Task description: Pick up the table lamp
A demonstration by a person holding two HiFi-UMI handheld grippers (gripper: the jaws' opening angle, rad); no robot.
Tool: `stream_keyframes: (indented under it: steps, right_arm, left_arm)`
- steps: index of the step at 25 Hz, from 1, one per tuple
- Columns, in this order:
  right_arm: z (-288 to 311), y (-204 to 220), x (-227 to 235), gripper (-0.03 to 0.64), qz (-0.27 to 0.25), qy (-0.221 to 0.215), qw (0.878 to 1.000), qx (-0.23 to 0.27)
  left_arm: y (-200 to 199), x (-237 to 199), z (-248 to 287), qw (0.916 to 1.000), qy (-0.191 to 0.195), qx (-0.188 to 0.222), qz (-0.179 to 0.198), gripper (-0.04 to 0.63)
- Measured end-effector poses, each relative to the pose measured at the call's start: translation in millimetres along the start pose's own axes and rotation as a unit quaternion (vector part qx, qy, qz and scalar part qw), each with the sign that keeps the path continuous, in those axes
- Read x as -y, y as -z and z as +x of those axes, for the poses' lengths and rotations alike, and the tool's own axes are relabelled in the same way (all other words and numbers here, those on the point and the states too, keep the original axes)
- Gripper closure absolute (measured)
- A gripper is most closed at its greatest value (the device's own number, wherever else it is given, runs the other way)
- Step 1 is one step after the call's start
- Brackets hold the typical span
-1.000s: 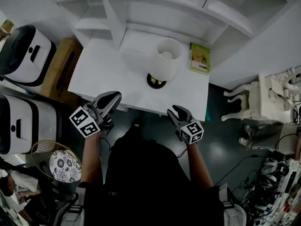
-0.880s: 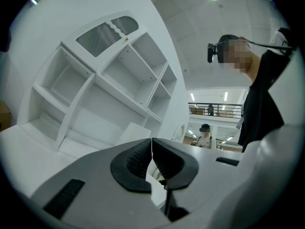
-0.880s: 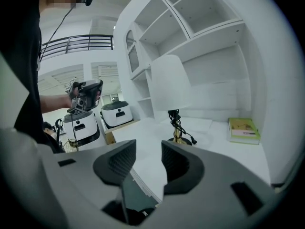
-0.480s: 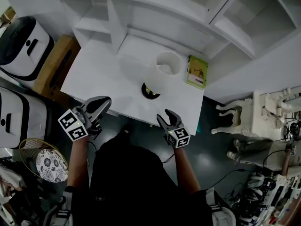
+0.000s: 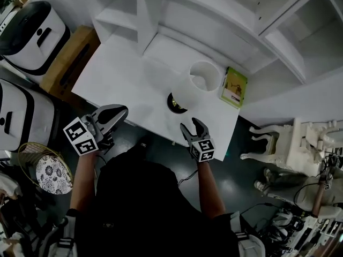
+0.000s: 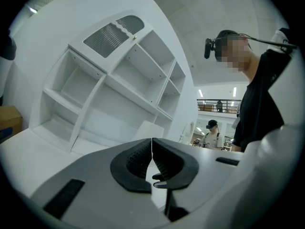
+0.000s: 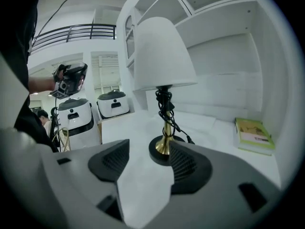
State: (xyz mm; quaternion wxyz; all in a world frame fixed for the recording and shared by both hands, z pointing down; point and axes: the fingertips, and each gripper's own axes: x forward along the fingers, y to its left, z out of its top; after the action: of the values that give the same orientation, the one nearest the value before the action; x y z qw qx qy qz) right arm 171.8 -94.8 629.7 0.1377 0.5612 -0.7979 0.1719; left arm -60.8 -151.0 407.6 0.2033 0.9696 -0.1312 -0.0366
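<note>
Near table (image 5: 120, 79) edge — right gripper (image 5: 192, 126) jaws opening, empty, facing table lamp (image 5: 199, 83); left gripper (image 5: 121, 111) clenched, empty.

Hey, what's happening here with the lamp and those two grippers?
A person holds a gripper in each hand at the near edge of the white table. The right gripper, its jaws opening with nothing between them, is aimed at the table lamp, which stands upright and untouched. The left gripper is shut and empty.
</note>
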Motion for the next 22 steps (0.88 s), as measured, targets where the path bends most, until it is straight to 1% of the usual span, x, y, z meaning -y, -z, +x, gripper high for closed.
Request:
stream_keyframes:
  steps: [5,11,18,22]
  right_arm:
    - [18,-6,10,0.371,-0.012,0.013,1.0,0.008]
    - [41,-10,21,0.371,-0.02,0.024,0.999,0.014]
    - [67,-18,32,0.371,-0.023,0.036,0.999,0.025]
    - [79,-21,41,0.371,-0.023,0.046,0.998,0.027]
  left_arm:
    - [3,-1,-8,0.9999,-0.011,-0.005,-0.002,0.581]
    - [8,-1,-21,0.9994,-0.034,-0.004,-0.005,0.583]
    - [14,-6,-39,0.9982,-0.059,-0.002,-0.009,0.581]
    - [18,-9,-43,0.9977,-0.066,-0.005,-0.014,0.581]
